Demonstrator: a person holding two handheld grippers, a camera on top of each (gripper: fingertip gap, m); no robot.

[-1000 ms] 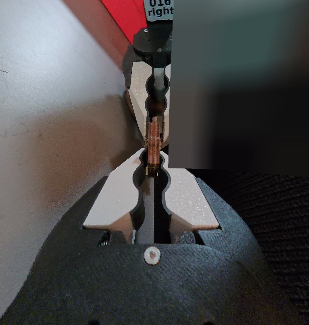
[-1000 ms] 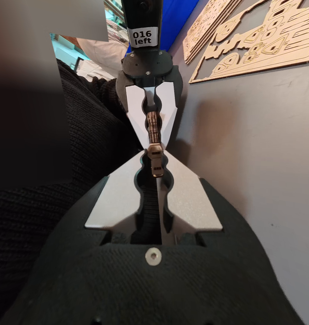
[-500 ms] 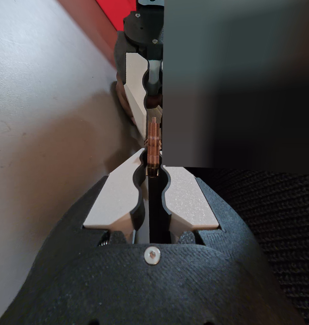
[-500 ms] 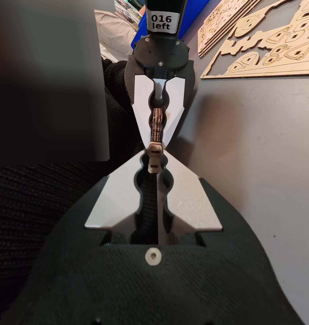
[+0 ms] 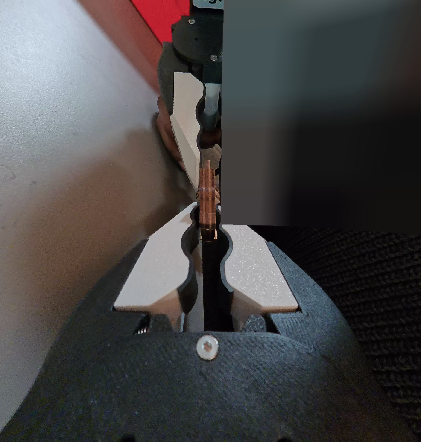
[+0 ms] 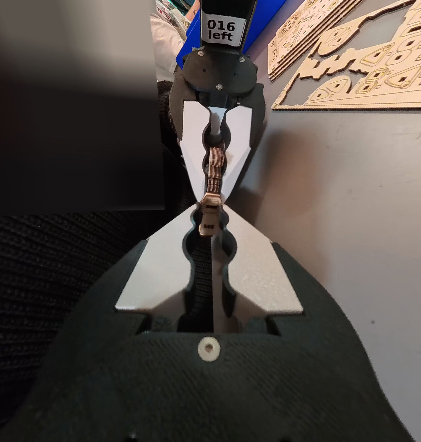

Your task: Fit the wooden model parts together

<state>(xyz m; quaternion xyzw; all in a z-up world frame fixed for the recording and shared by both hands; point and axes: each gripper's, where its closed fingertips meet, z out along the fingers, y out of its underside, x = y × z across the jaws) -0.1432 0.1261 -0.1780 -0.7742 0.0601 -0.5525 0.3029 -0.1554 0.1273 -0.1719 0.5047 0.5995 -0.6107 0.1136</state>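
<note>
My left gripper (image 5: 207, 208) is shut on a stacked, layered brown wooden part (image 5: 207, 191) that sticks out past its tips. My right gripper (image 6: 209, 207) is shut on a small pale wooden piece (image 6: 209, 218) with dark slots. The two grippers point at each other, tip to tip, above the grey table (image 6: 348, 215). In the right wrist view the left gripper (image 6: 212, 191) holds the layered part (image 6: 215, 165), whose end meets the pale piece. In the left wrist view the right gripper's finger (image 5: 186, 124) shows; its other side is hidden by a blurred patch.
Laser-cut plywood sheets (image 6: 372, 71) and a stack of more sheets (image 6: 288, 45) lie on the table at the far right. A black knitted garment (image 6: 49, 287) fills the left side. A blue object (image 6: 188, 50) and a red object (image 5: 157, 19) stand behind. The grippers are tip to tip, or close to it.
Both grippers stay shut and tip to tip. In the right wrist view the left gripper has drifted right and looks nearer, and its layered part now sits slightly tilted.
</note>
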